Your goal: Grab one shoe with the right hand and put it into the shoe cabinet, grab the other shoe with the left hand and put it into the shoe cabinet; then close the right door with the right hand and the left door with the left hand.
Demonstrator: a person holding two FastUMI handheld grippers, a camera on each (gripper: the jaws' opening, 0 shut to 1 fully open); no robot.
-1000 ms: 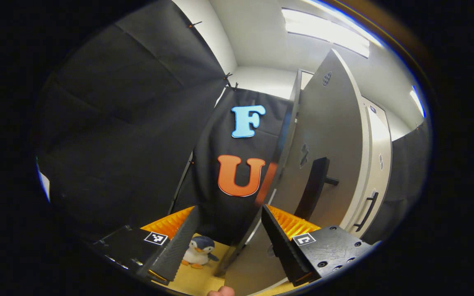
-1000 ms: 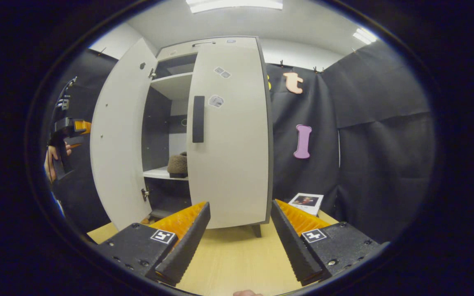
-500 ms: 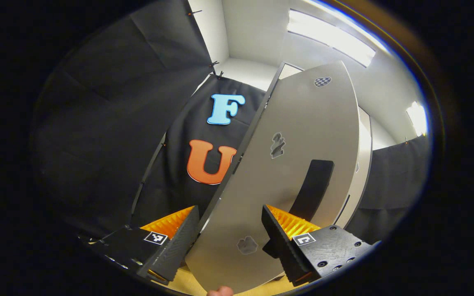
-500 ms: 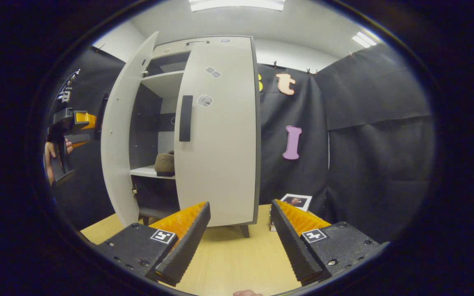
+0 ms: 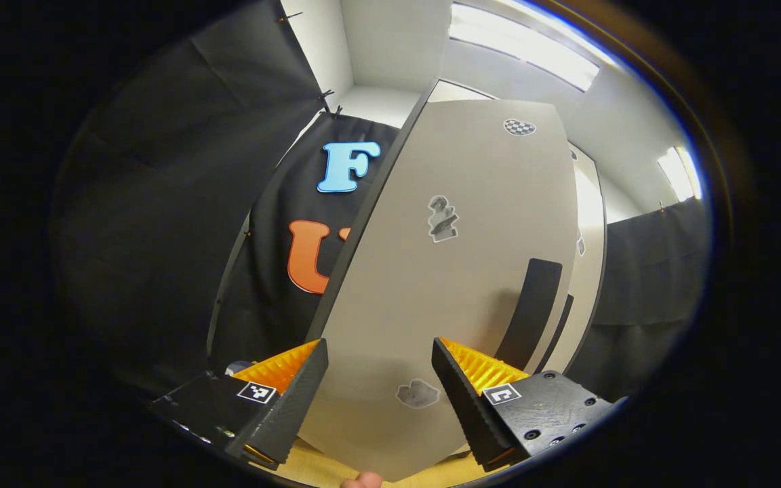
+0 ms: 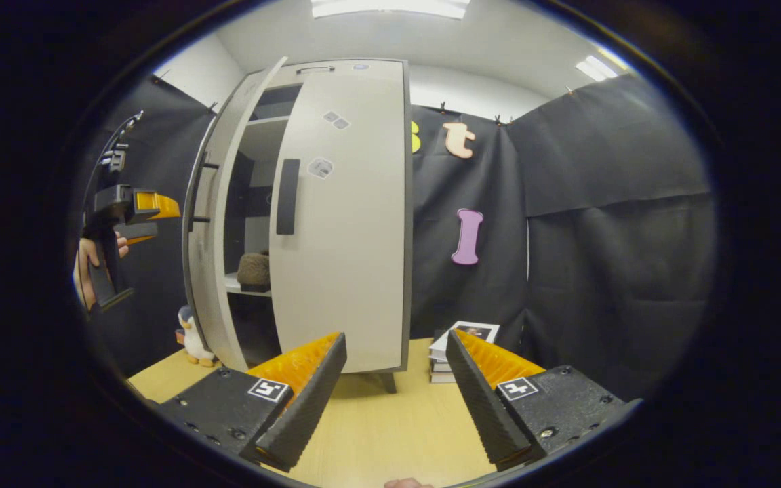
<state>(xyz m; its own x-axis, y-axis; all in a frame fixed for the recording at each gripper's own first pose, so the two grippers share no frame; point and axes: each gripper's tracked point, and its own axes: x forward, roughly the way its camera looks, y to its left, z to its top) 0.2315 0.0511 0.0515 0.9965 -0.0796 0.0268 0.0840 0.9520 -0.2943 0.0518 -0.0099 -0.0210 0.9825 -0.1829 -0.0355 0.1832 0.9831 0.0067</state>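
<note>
In the right gripper view the light grey shoe cabinet (image 6: 336, 88) stands on the table. Its right door (image 6: 350, 230) is shut and its left door (image 6: 214, 224) is partly open. Through the gap a brown fuzzy shoe (image 6: 253, 270) rests on the middle shelf. A hand holds my left gripper (image 6: 160, 211) just outside the left door. In the left gripper view that left door (image 5: 445, 285) and its black handle (image 5: 533, 312) loom close ahead of my left gripper (image 5: 378, 400), which is open and holds nothing. My right gripper (image 6: 394, 400) hangs open above the table, well back from the cabinet.
A toy penguin (image 6: 192, 335) stands on the wooden table (image 6: 384, 434) beside the cabinet's left foot. A short stack of books (image 6: 462, 342) lies to the right of the cabinet. Black cloth walls close in on both sides.
The left door has swung a good way toward shut, and my left gripper has followed its outer face. The gap onto the shelves has narrowed. My right gripper has barely moved.
</note>
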